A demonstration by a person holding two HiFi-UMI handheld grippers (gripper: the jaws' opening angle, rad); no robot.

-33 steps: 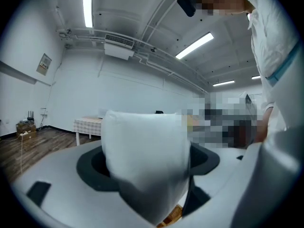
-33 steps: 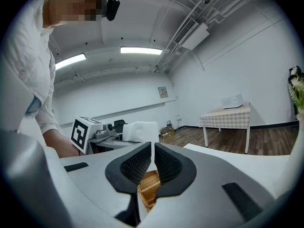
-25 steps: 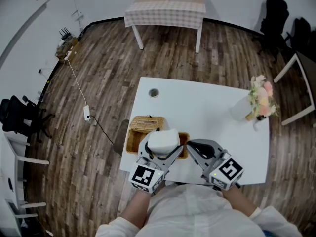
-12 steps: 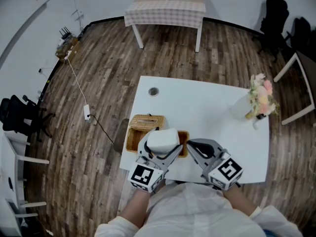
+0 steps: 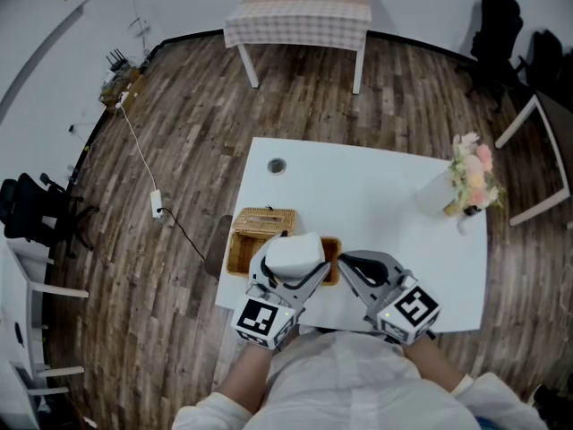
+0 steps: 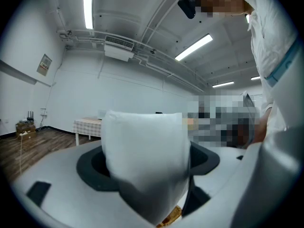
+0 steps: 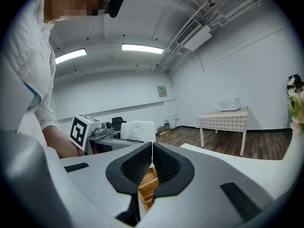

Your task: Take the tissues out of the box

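Note:
A woven wicker tissue box (image 5: 255,232) sits at the near left of the white table (image 5: 358,195). My left gripper (image 5: 294,263) hangs just above its right end, shut on a soft white pack of tissues (image 5: 297,251); the pack (image 6: 142,151) fills the space between the jaws in the left gripper view. My right gripper (image 5: 344,263) is close beside it to the right, jaws shut (image 7: 152,158). A thin pale sliver shows between its pads; I cannot tell what it is. The wicker box (image 7: 148,186) shows under the right jaws, with the tissue pack (image 7: 137,129) beyond.
A vase of pink flowers (image 5: 467,184) stands at the table's far right. A round cable hole (image 5: 276,166) is at the far left corner. A checked-cloth table (image 5: 300,12) stands further back, chairs at the room's edges, and a cable runs across the wooden floor at left.

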